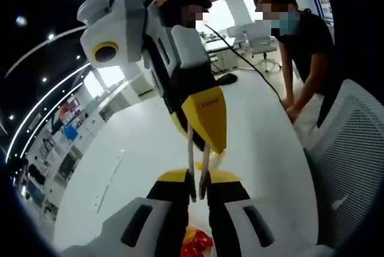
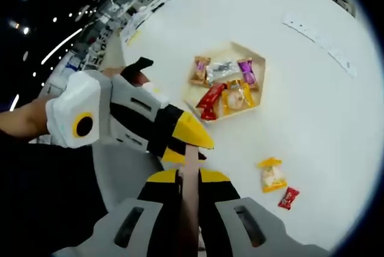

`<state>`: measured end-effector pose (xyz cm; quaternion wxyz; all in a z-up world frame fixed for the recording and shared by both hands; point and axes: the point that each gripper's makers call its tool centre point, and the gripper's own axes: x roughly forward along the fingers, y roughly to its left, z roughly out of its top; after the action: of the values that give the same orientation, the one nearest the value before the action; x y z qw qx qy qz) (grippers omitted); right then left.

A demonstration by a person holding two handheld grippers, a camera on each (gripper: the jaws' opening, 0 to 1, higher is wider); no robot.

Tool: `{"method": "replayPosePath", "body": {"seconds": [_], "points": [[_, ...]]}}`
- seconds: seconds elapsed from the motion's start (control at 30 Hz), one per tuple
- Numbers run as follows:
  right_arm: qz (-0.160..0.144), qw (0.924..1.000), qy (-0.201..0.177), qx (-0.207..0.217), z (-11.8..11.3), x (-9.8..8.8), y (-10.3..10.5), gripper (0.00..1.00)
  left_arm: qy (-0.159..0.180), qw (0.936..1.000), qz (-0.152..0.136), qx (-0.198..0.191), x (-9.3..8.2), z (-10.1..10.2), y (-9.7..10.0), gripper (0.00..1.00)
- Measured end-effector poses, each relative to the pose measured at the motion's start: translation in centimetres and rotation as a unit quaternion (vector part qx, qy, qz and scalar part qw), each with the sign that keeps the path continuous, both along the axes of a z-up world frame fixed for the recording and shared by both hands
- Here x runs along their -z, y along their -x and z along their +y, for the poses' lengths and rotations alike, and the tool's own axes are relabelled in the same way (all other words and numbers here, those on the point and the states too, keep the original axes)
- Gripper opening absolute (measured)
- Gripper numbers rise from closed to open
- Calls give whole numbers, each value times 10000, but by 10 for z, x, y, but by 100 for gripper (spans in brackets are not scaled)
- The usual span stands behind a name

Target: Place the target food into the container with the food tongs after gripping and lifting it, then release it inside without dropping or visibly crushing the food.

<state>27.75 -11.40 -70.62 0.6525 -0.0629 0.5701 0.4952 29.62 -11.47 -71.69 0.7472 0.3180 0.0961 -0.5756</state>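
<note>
Pale food tongs [image 2: 191, 170] stick out between my right gripper's [image 2: 189, 176] yellow-tipped jaws, which are shut on them. My left gripper [image 2: 192, 140] comes in from the left and meets the tongs just ahead. In the left gripper view, the tongs' two arms [image 1: 191, 149] run down into my left gripper [image 1: 198, 180], shut on their ends, while the right gripper [image 1: 210, 131] hangs from above. A hexagonal wooden tray [image 2: 264, 77] holds several wrapped snacks. A yellow packet [image 2: 271, 176] and a red packet [image 2: 288, 197] lie on the white table [image 2: 312, 101].
A person in a dark top [image 1: 306, 41] leans on the table's far right edge. Beside them, on the right, stands a white mesh chair [image 1: 354, 149]. Desks and office chairs fill the room behind. Red and yellow packets [image 1: 195, 242] show under my left jaws.
</note>
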Motion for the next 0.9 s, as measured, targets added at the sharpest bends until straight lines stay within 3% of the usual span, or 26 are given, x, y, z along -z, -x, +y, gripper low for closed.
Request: {"method": "replayPosePath", "body": {"seconds": [0.13, 0.23, 0.4, 0.5, 0.57, 0.7, 0.9], "points": [[-45, 9997, -167, -182, 2, -1, 2, 11, 112, 9997, 235, 20, 0, 1, 4, 3], [-375, 9975, -305, -525, 4, -3, 2, 12, 167, 9993, 337, 9, -1, 2, 6, 3], [-644, 9948, -516, -599, 6, -11, -4, 14, 326, 9981, 515, -87, -4, 2, 5, 3], [-1106, 9872, -723, -897, 8, -18, -10, 17, 444, 9969, 642, -89, -8, 3, 5, 3], [-1168, 9866, -706, -895, 5, -20, -11, 22, 470, 9963, 712, -64, -8, 3, 6, 3], [-1617, 9749, -910, -1231, 5, -29, -14, 33, 466, 9950, 880, 13, -6, 4, 10, 3], [-1755, 9689, -1149, -1309, 4, -40, -11, 42, 539, 9922, 1120, -32, -5, 13, 9, 3]]}}
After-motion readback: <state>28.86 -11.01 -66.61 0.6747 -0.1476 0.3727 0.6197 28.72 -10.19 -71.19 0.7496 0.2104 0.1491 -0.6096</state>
